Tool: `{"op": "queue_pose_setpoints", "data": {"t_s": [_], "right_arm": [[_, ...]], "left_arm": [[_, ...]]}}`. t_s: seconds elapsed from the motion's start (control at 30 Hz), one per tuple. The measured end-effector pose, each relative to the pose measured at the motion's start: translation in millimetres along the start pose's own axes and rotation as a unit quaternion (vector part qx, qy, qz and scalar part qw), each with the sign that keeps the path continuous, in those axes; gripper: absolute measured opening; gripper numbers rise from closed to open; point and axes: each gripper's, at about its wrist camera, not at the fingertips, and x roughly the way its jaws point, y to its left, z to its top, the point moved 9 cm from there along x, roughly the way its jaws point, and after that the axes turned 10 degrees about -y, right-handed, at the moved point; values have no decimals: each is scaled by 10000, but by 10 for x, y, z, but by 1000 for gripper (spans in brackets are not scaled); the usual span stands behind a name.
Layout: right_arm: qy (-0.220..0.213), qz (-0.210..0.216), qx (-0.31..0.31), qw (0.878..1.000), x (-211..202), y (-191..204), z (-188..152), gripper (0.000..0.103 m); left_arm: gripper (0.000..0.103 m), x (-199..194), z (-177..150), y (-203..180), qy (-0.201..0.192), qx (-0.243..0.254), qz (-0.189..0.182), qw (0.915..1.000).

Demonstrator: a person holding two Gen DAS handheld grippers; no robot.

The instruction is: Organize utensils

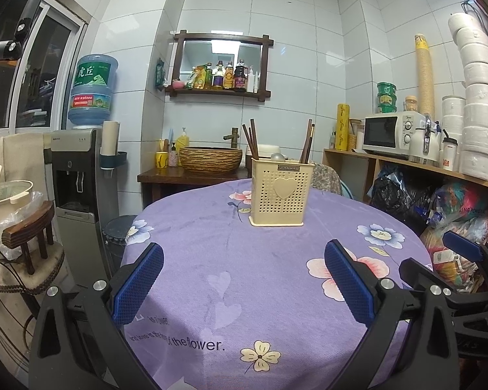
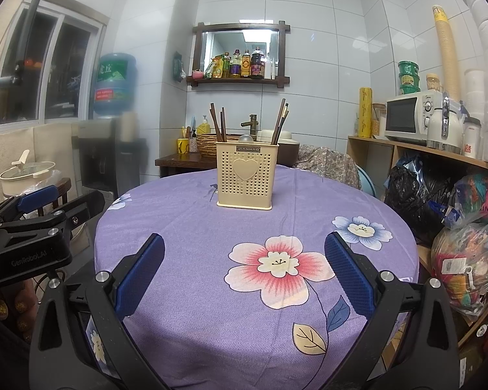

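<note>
Cream plastic holder (image 2: 244, 175) w/ chopsticks (image 2: 218, 126) and a spoon (image 2: 246, 137) stands mid-table on purple cloth (image 2: 185, 214), well apart from both grippers. Your left gripper (image 1: 244, 279) and right gripper (image 2: 244, 273) gape wide, empty. Risk: light holder may tip if you nudge its rim.
</note>
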Motion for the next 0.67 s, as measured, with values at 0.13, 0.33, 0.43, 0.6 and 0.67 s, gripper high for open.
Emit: {"op": "queue_pose_setpoints", "data": {"t_s": [0.13, 0.33, 0.43, 0.6, 0.67], "right_arm": [[-2, -1, -1, 10000, 0, -1, -2, 97], [1, -4, 2, 10000, -2, -6, -1, 97], [2, 4, 2, 10000, 0, -13, 2, 97], [3, 7, 1, 10000, 0, -16, 3, 97], [5, 6, 3, 10000, -3, -13, 1, 97]], "left_arm": [[98, 1, 0, -16, 10, -7, 1, 10000], [98, -5, 4, -3, -7, -14, 50, 10000], [98, -3, 5, 4, -2, -18, 63, 10000], [98, 0, 2, 1, 29, -26, 79, 10000], [98, -2, -3, 9, 45, -30, 81, 10000]]}}
